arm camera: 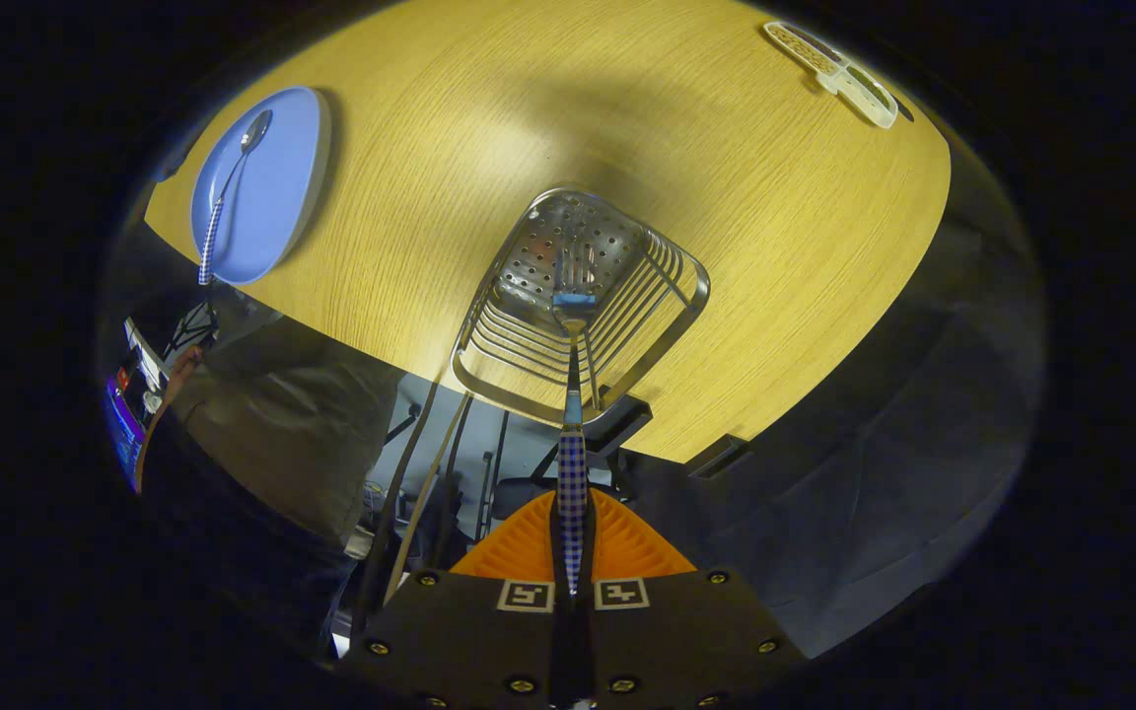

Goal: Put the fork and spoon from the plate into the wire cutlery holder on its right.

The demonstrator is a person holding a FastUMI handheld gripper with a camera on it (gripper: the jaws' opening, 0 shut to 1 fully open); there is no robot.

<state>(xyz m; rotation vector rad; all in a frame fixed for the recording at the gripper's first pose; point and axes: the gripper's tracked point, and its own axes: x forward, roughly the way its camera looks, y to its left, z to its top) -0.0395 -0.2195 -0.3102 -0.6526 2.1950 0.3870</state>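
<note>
1. Over the wire cutlery holder [578, 306] hangs the fork [573, 394], tines pointing down into the basket's mouth, and the gripper [573, 552] has both fingers clamped on its checkered handle.
2. Tines sit against the perforated end plate of the holder, inside the rim by the look of it; whether they touch the bottom, I cannot tell.
3. Off beyond the holder, well apart, the spoon [230, 192] lies on the blue plate [292, 168], bowl up the plate, checkered handle poking over the near rim.
4. Handling call: both pieces look light, stiff and slick on the metal parts, so the patterned handle is the place to pinch, mid-length, squarely.
5. That overhanging spoon handle looks like the easy grab next.
6. A white utensil rest [832, 71] sits far across the wooden table [489, 118].
</note>
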